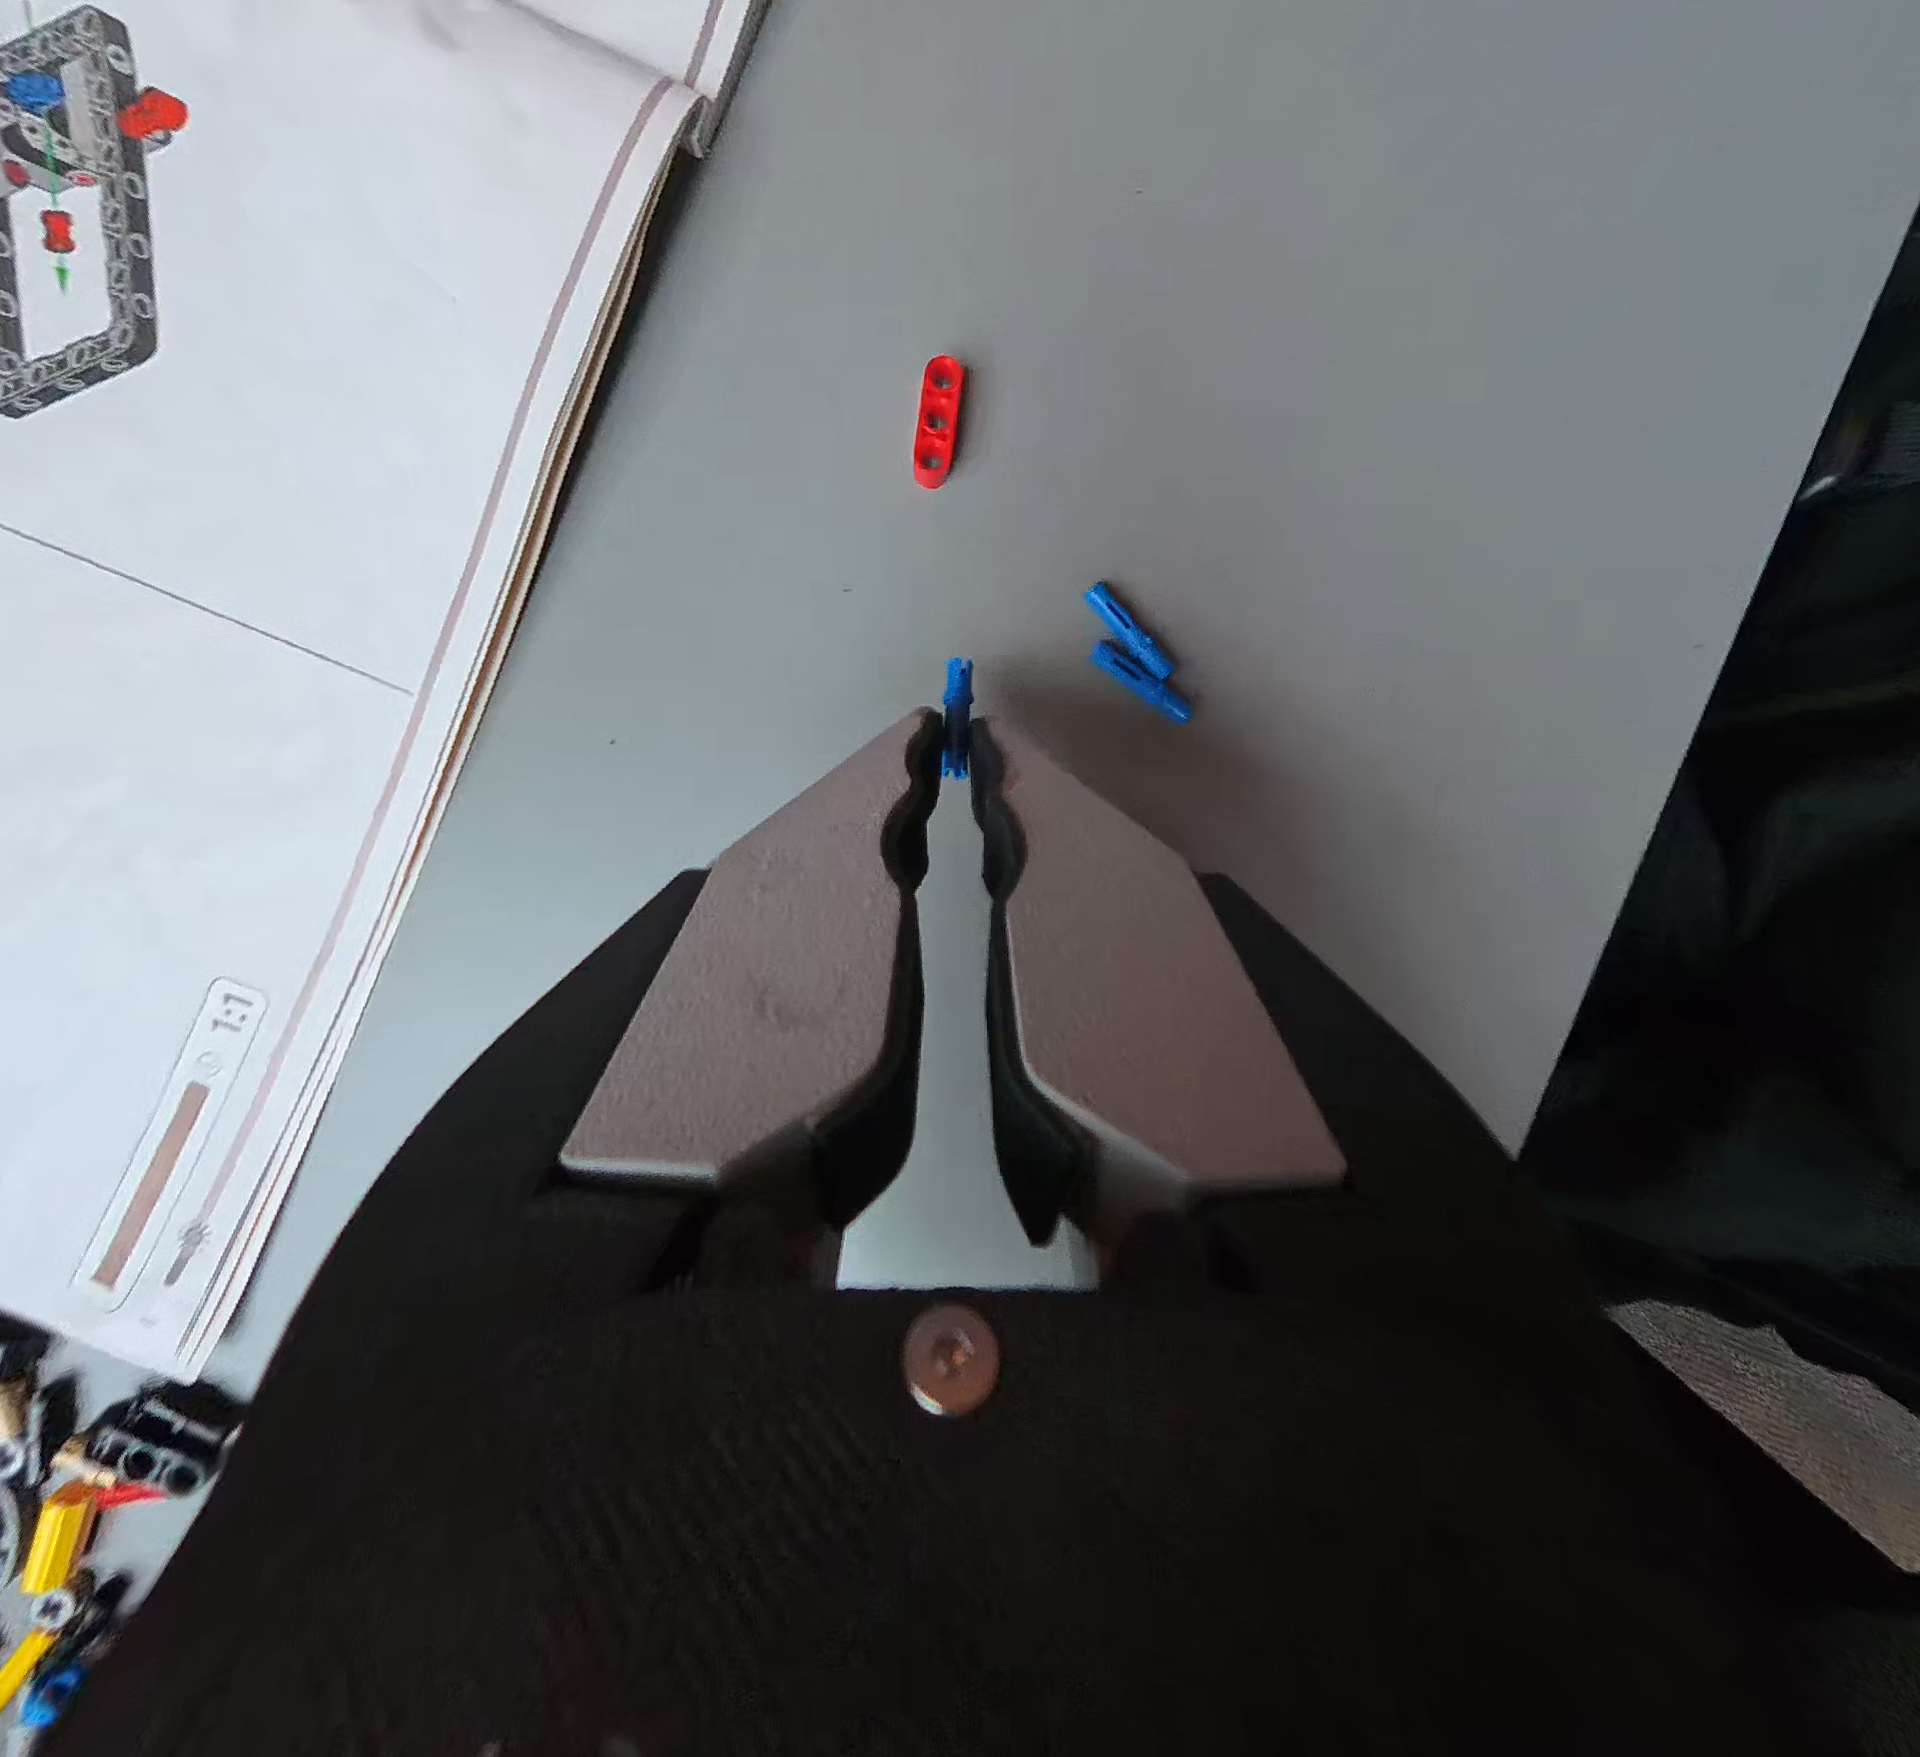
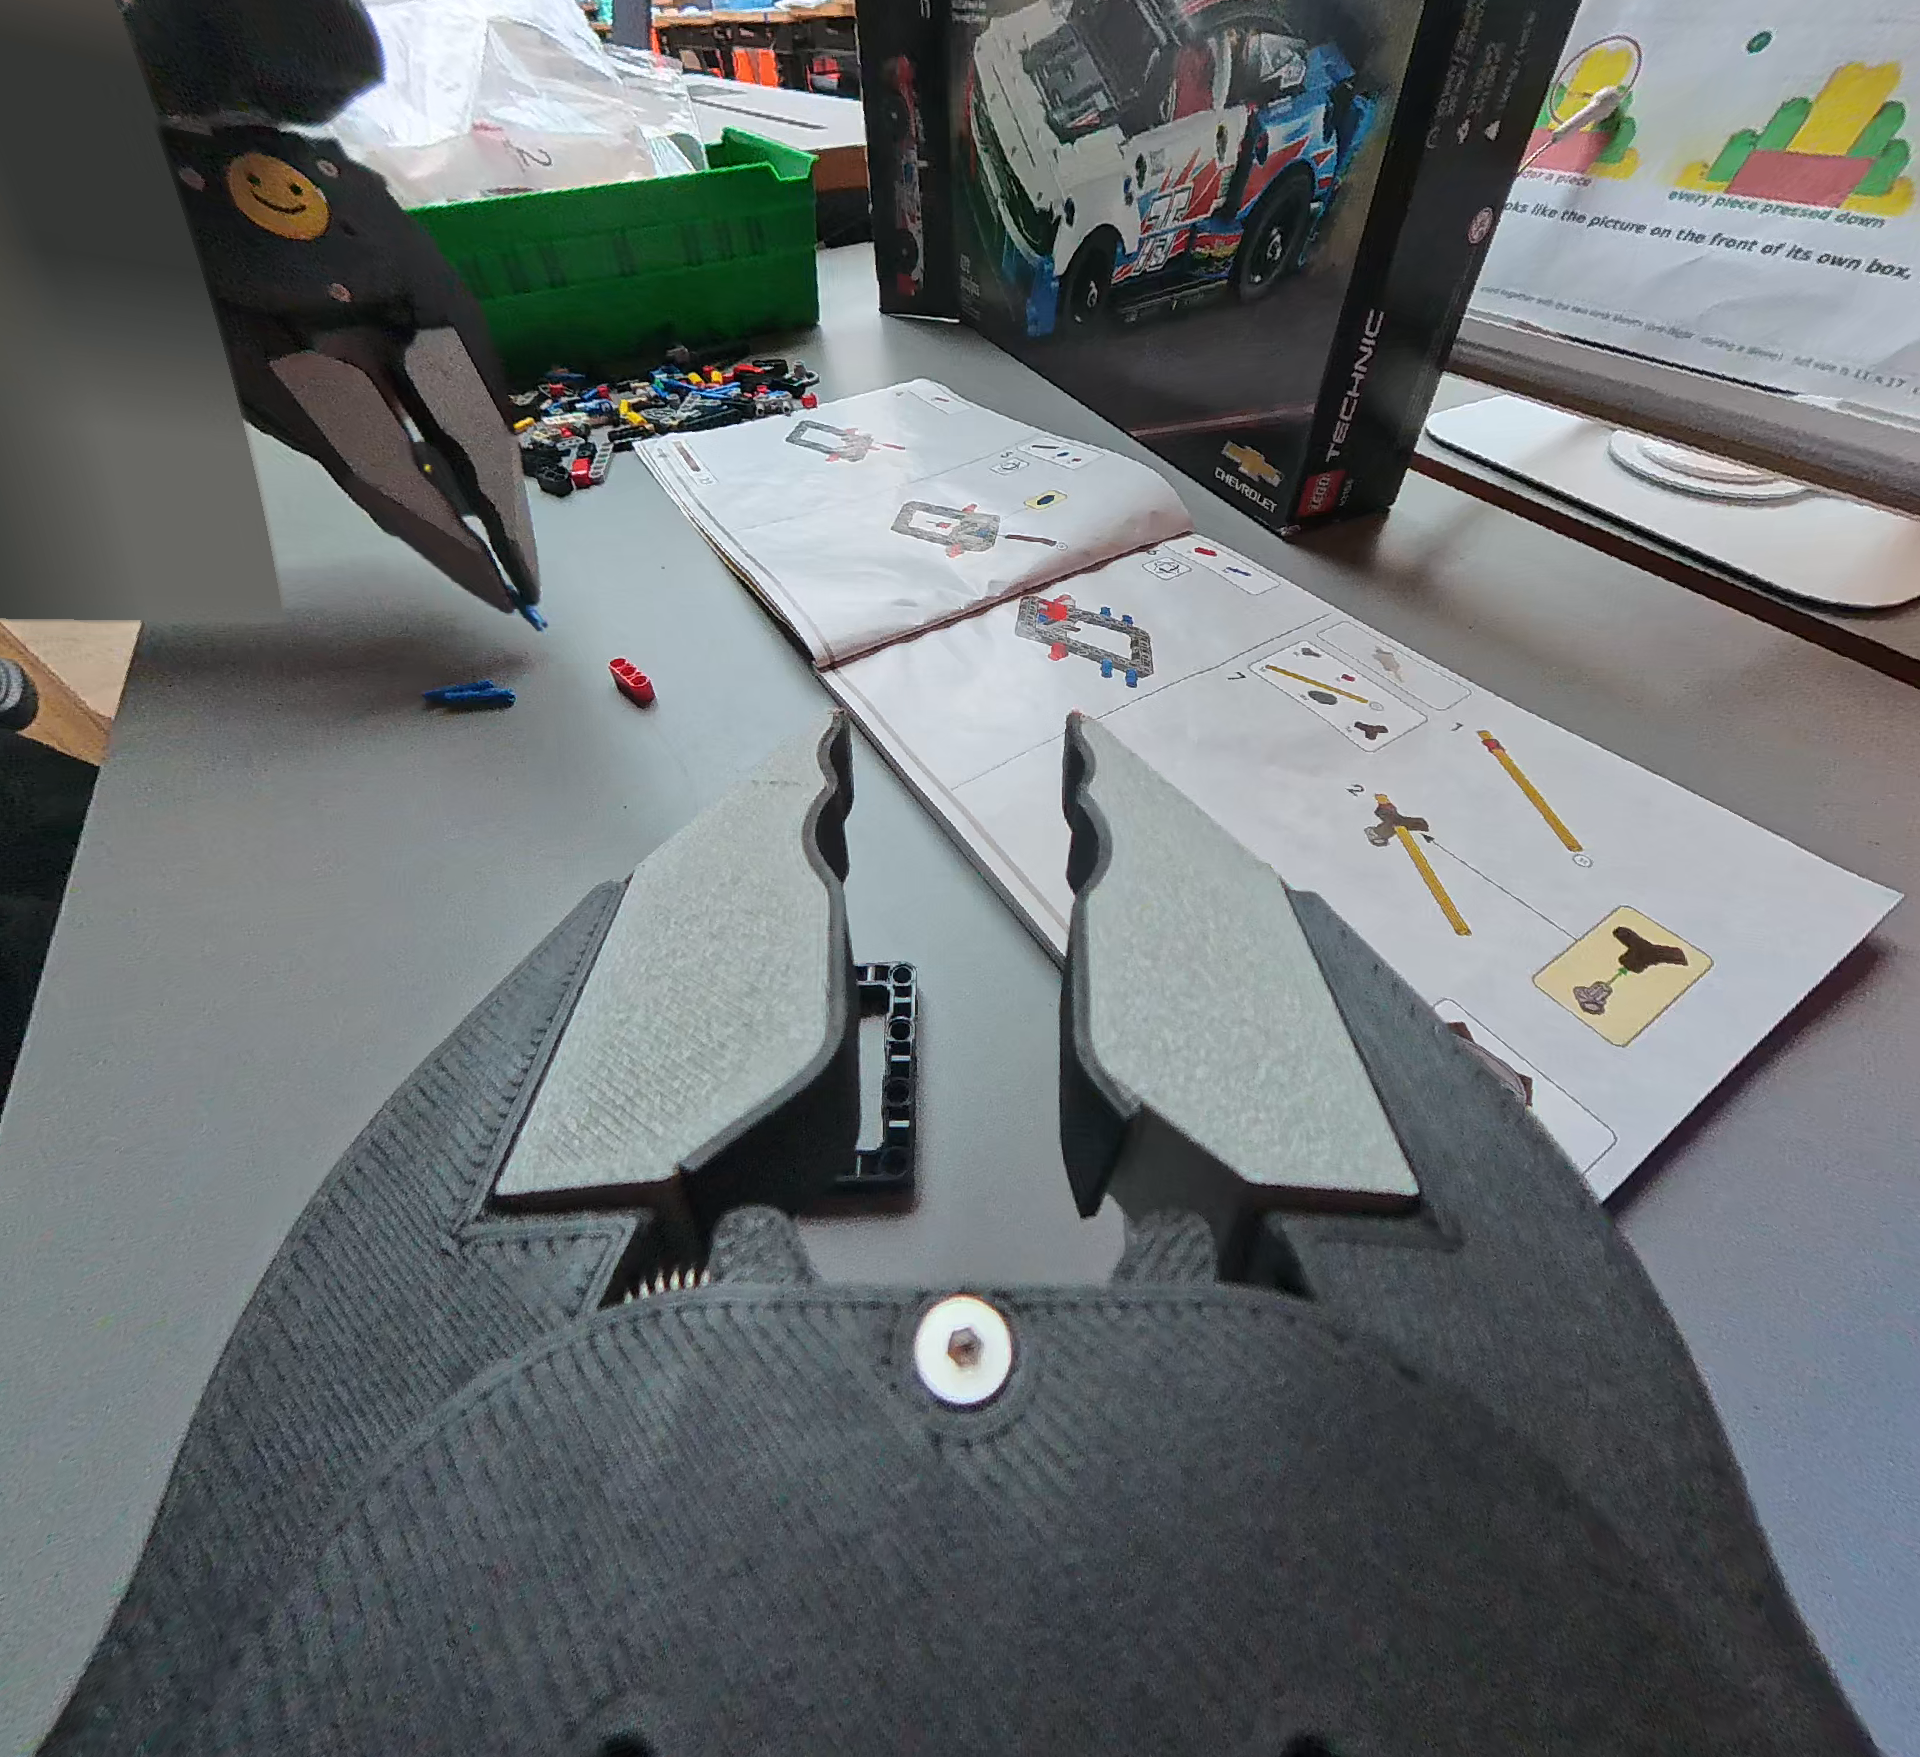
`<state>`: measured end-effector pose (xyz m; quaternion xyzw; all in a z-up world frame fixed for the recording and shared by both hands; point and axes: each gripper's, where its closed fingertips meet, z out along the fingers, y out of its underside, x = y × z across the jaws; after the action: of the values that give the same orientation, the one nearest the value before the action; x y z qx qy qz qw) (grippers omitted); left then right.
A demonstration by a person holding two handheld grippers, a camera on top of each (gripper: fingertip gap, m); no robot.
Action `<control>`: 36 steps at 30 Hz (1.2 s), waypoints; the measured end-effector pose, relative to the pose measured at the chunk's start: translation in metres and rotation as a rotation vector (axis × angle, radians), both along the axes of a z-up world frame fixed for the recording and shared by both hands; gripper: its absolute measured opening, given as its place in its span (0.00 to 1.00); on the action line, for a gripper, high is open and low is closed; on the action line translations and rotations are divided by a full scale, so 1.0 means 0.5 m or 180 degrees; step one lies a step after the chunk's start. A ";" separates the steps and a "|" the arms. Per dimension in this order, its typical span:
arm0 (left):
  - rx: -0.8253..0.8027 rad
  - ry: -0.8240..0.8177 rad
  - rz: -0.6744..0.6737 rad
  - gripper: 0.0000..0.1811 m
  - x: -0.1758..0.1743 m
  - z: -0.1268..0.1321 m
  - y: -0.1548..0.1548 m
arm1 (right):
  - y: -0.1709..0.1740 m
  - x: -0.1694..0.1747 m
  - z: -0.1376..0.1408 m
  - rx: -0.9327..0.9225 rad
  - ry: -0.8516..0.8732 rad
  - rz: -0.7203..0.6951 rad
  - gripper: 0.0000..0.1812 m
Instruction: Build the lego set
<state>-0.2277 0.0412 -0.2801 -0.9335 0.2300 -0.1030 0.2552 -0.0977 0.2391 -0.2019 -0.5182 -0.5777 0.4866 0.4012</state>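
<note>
Now blue pin (image 1: 957, 718) pinched between left gripper (image 1: 957, 731) jaws, tip protruding.

Left gripper (image 1: 957, 731): a black, ribbed, fan-shaped printed body with a round silver screw (image 1: 951, 1360) at six o'clock. Two wedge-shaped fingers (image 1: 769, 969) have flat grey-brown faces and black wavy inner edges. Seen from the right wrist view, at ten o'clock, its side carries a yellow smiley face (image 2: 278, 195). Right gripper (image 2: 956, 751): the same dark ribbed body, a silver hex screw (image 2: 963, 1350) at six o'clock, and textured grey fingers (image 2: 707, 990).
</note>
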 end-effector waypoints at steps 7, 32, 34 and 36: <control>-0.0009 -0.0224 -0.0053 0.06 0.042 -0.011 -0.005 | -0.001 0.006 0.013 0.0037 0.0073 -0.0006 0.20; -0.1011 0.1267 0.1169 0.01 -0.523 0.005 -0.104 | 0.001 -0.003 -0.012 -0.0034 -0.0065 -0.0002 0.19; -0.1033 0.1334 0.1213 0.04 -0.539 0.010 -0.102 | 0.000 -0.003 -0.011 -0.0020 -0.0062 0.0000 0.18; -0.1009 0.1209 0.1274 0.05 -0.542 0.012 -0.095 | -0.001 -0.002 -0.009 -0.0027 -0.0050 0.0010 0.18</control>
<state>-0.4987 -0.0061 -0.2742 -0.9909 0.0664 0.0908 0.0743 -0.0987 0.2387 -0.2066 -0.5228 -0.5795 0.4857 0.3937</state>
